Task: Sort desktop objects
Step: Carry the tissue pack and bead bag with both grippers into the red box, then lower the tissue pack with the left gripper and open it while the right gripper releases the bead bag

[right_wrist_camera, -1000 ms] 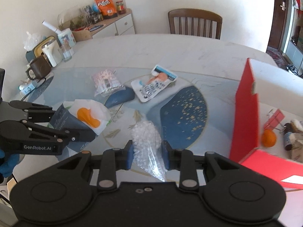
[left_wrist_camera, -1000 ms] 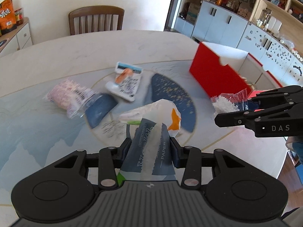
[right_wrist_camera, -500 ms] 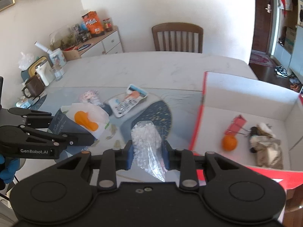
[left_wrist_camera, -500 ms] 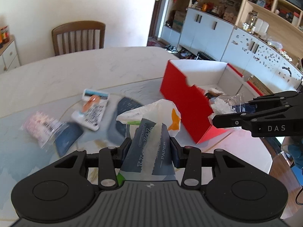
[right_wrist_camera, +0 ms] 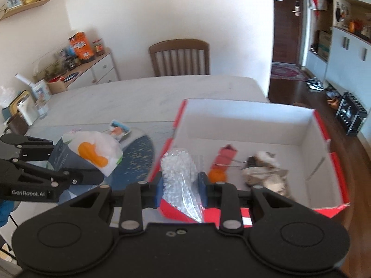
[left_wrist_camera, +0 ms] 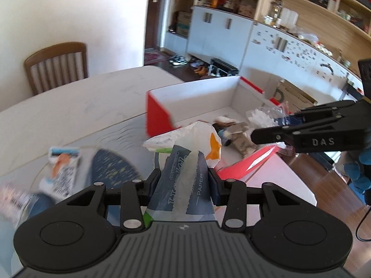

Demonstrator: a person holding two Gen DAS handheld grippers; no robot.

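My left gripper is shut on a dark blue and white paper tissue pack and holds it in the air just left of the red box. The pack also shows in the right wrist view. My right gripper is shut on a clear bag of white beads over the box's near left corner; the bag also shows in the left wrist view. The red box is white inside and holds an orange ball, a red clip and a crumpled wrapper.
A white and orange packet and a blurred pink packet lie on the table's blue-patterned mat. A wooden chair stands at the far side. Cups and jars crowd the far left. The table edge is right of the box.
Both grippers have swung right toward the red box with their loads. The bead bag is now over the box's corner; the tissue pack is closer to the box's left wall.
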